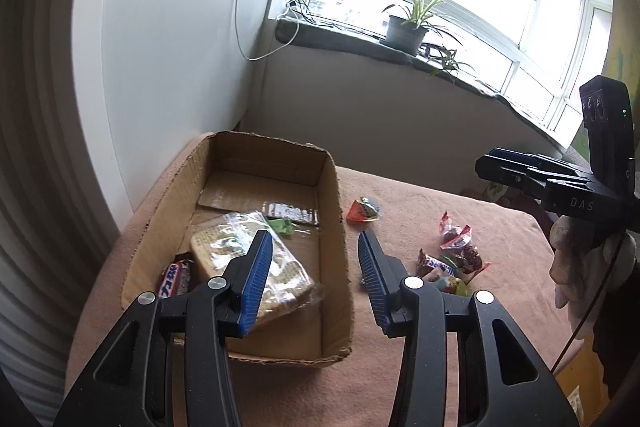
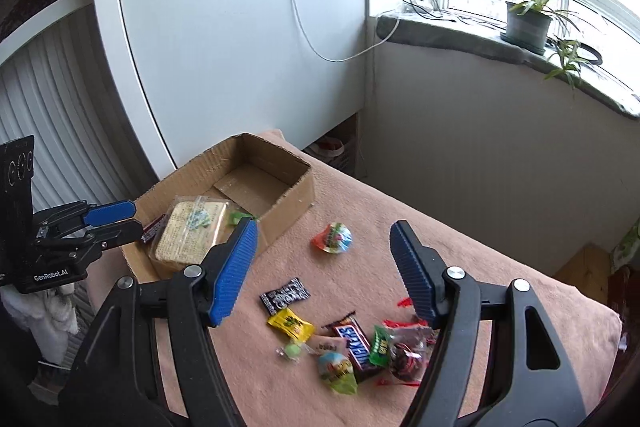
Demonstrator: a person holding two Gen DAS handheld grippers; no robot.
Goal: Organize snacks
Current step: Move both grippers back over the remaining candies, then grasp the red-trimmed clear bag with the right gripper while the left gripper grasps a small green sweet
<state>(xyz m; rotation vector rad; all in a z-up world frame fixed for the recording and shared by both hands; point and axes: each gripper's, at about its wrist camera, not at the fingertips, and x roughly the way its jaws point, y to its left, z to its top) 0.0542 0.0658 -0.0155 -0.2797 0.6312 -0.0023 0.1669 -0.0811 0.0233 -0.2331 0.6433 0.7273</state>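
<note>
Well, both grippers, left gripper (image 1: 315, 259) and right gripper (image 2: 324, 259), gape empty; that Snickers bar (image 2: 356, 347) looks light, crinkly-slick, best pinched across its middle.

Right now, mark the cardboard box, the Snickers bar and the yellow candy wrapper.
cardboard box (image 2: 292, 197): right wrist view, outer face of its right wall.
Snickers bar (image 2: 356, 345): right wrist view, the printed logo.
yellow candy wrapper (image 2: 291, 324): right wrist view, middle of the wrapper.

One cardboard box (image 2: 224, 167), two Snickers bars (image 2: 358, 347), one potted plant (image 2: 526, 23)
</note>
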